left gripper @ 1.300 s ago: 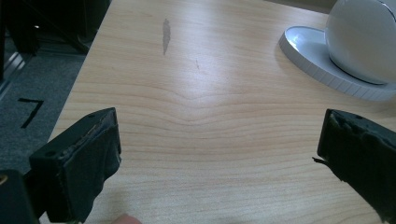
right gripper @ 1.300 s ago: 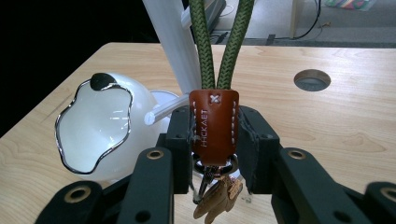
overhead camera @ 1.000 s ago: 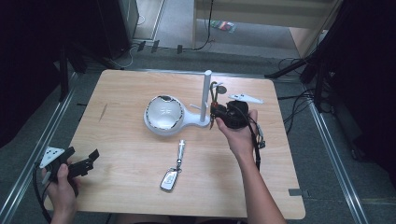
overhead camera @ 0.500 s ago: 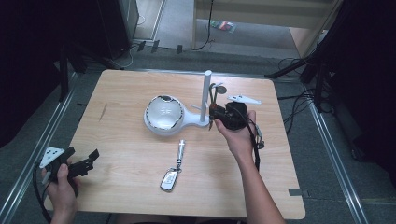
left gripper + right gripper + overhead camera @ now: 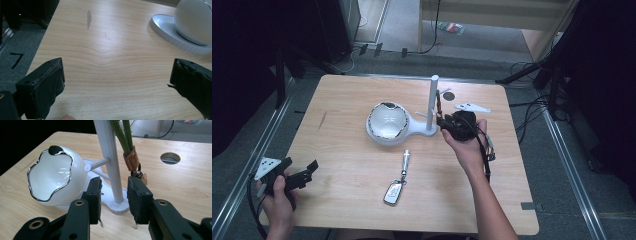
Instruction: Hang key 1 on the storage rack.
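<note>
A white stand has a bowl (image 5: pixel 386 122) (image 5: pixel 53 176) with a wavy silver rim and an upright post (image 5: pixel 432 100) (image 5: pixel 108 157). A green lanyard (image 5: pixel 123 135) with a brown leather tab (image 5: pixel 131 158) and a key ring hangs beside the post. My right gripper (image 5: pixel 443 119) (image 5: pixel 113 187) is open at the foot of the post, which shows in the gap between its jaws. A car key fob (image 5: pixel 393 192) on a metal chain piece (image 5: pixel 406 160) lies on the table in front. My left gripper (image 5: pixel 304 169) (image 5: pixel 117 75) is open wide at the front left corner, with nothing in it.
The wooden table (image 5: pixel 342 150) has a round cable hole (image 5: pixel 448 94) (image 5: pixel 170 157) behind the post. A dark scuff (image 5: pixel 88 15) marks the left side. Cables and dark equipment lie on the floor around the table.
My right gripper has crept slightly toward the post. The left gripper has not moved.
</note>
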The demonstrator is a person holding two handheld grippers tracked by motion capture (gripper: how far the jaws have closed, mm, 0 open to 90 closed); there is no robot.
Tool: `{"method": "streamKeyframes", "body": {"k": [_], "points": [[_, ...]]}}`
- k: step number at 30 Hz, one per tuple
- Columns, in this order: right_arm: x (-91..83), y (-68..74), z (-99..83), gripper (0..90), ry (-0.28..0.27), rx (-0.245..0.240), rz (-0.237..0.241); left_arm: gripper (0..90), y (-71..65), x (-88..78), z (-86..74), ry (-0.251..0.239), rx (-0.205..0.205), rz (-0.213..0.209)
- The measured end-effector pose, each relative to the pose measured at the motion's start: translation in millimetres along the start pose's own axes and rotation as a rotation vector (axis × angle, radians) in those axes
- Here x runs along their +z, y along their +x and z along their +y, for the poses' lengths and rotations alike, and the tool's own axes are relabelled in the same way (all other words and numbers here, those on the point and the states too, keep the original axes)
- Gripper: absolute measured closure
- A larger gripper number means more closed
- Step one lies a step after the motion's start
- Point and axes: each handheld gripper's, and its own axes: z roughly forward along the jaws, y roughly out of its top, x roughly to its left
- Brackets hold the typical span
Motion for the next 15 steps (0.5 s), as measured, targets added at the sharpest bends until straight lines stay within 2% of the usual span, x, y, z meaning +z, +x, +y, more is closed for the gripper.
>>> {"method": "streamKeyframes", "body": {"k": [11,14,15], "points": [[-2.2,7.5,-3.5,63.6,0.117,-0.049,-0.112,0.0,0.3,-0.1,-0.1,-0.003,-0.006,-0.002],[-1.8,7.4,-4.4,63.2,0.156,-0.046,-0.141,0.0,0.4,-0.2,-0.1,-0.005,-0.007,-0.003],[-1.5,7.2,-4.7,62.8,0.170,-0.043,-0.137,0.0,0.4,-0.1,-0.1,-0.005,-0.007,-0.003]]}}
